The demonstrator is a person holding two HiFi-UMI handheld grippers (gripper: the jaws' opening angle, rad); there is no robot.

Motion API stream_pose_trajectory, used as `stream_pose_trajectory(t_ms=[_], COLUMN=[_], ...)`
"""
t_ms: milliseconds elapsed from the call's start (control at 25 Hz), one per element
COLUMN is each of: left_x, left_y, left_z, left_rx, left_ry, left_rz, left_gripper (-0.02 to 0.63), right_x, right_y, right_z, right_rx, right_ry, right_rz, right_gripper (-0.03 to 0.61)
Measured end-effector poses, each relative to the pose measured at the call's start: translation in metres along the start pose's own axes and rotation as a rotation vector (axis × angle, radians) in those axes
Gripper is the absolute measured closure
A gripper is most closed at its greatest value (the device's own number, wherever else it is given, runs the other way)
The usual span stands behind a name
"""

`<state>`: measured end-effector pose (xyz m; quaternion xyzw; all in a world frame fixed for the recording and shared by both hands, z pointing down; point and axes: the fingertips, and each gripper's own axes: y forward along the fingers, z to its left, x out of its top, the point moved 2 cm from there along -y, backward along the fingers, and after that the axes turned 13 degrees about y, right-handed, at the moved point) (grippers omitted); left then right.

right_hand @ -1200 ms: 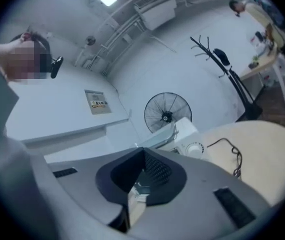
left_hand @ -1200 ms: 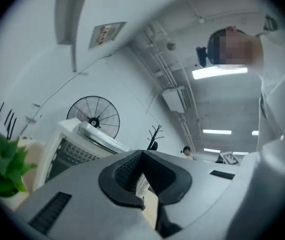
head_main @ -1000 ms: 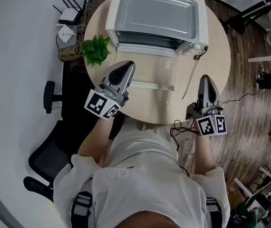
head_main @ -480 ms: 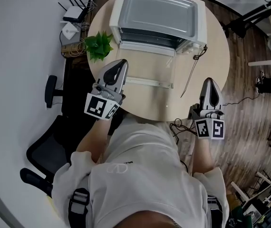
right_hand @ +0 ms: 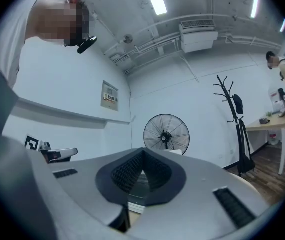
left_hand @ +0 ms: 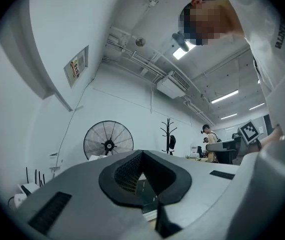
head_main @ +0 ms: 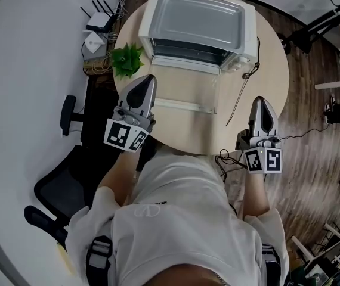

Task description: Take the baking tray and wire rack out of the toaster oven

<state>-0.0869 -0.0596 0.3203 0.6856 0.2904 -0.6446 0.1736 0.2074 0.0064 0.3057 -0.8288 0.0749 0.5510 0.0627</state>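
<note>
A white toaster oven (head_main: 200, 22) stands at the back of the round table (head_main: 274, 70). Its glass door (head_main: 188, 85) lies open and flat toward me. The oven mouth (head_main: 185, 51) is a dark slot; the tray and rack inside cannot be made out. My left gripper (head_main: 148, 79) hovers shut and empty at the door's left front corner. Right of the door's handle, my right gripper (head_main: 260, 100) is shut and empty near the table edge. In the gripper views the left gripper (left_hand: 142, 156) and the right gripper (right_hand: 143, 154) point level at the oven, pads together.
A small potted plant (head_main: 127, 59) sits left of the oven. The oven's cord (head_main: 241, 91) trails over the table on the right. A router (head_main: 101, 21) and a black office chair (head_main: 56, 189) are on the floor at left. A standing fan (left_hand: 108, 140) is beyond.
Both grippers have risen a little near the table's front edge, and the left one has rolled slightly. The oven and its open door have not moved.
</note>
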Motion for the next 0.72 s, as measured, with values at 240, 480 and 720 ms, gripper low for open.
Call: stream_pose_trajectory(t_ms=[240, 480, 720], left_x=[0.0, -0.005, -0.01], left_y=[0.003, 0.007, 0.01], left_z=[-0.006, -0.016, -0.025], left_rx=[-0.001, -0.012, -0.028], left_ry=[-0.047, -0.077, -0.086], left_rz=[0.003, 0.017, 0.027], left_gripper=[0.611, 0.611, 0.611], right_x=[0.001, -0.001, -0.003], right_y=[-0.001, -0.001, 0.001], right_z=[-0.003, -0.009, -0.012], right_rx=[0.013, 0.016, 0.014], right_ry=[0.033, 0.052, 0.069], right_rz=[0.001, 0.011, 0.015], right_gripper=[0.584, 0.584, 0.584])
